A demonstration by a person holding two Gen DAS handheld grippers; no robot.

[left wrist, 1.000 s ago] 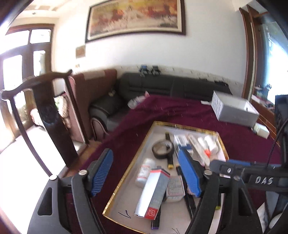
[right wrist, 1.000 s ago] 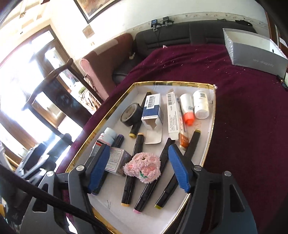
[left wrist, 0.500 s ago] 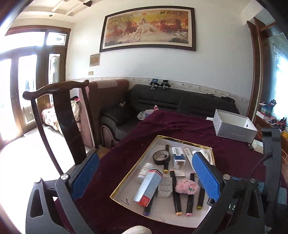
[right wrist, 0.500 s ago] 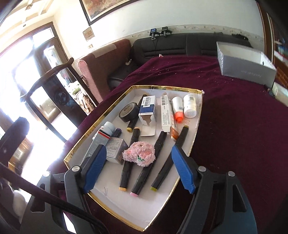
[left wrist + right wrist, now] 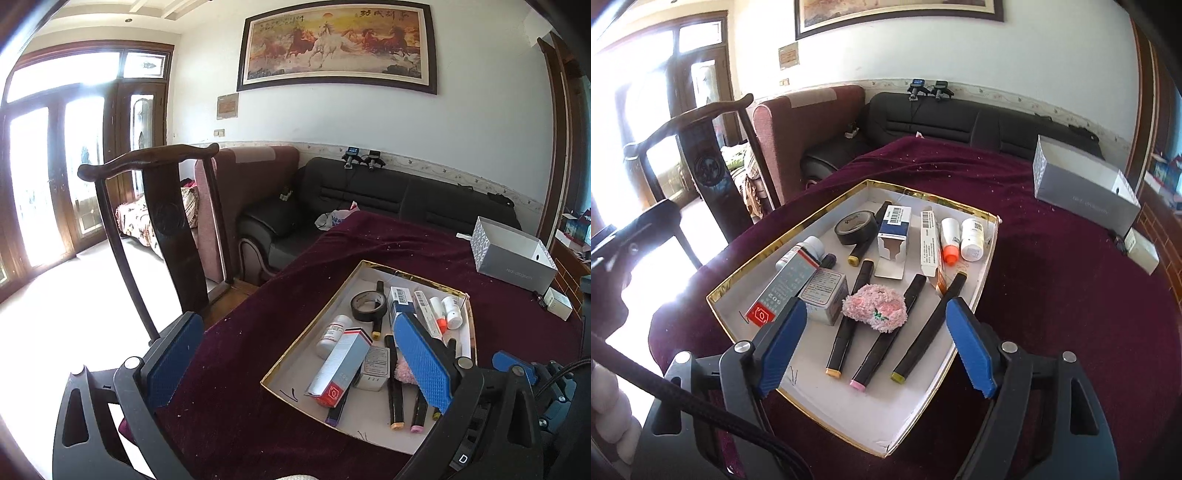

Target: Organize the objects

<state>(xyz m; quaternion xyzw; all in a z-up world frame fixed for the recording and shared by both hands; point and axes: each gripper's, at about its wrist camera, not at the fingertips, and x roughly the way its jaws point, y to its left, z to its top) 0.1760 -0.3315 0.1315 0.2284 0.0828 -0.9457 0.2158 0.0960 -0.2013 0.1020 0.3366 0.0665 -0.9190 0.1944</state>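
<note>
I'm holding both grippers, left [image 5: 295, 365] and right [image 5: 875, 347], empty over the tray [image 5: 849, 413]; right jaws just widening, left spread.

One gold-rimmed tray [image 5: 988, 254] holds everything counted here. Five black markers [image 5: 915, 291] lie in it: three side by side toward 6 o'clock, one under the tape, one purple-tipped by the grey carton. There is one roll of black tape [image 5: 856, 227], one pink fluffy toy [image 5: 874, 308], three bottles [image 5: 972, 234], and four cartons [image 5: 894, 231]. Two more boxes [image 5: 1082, 188] sit on the table at 2 o'clock.
</note>
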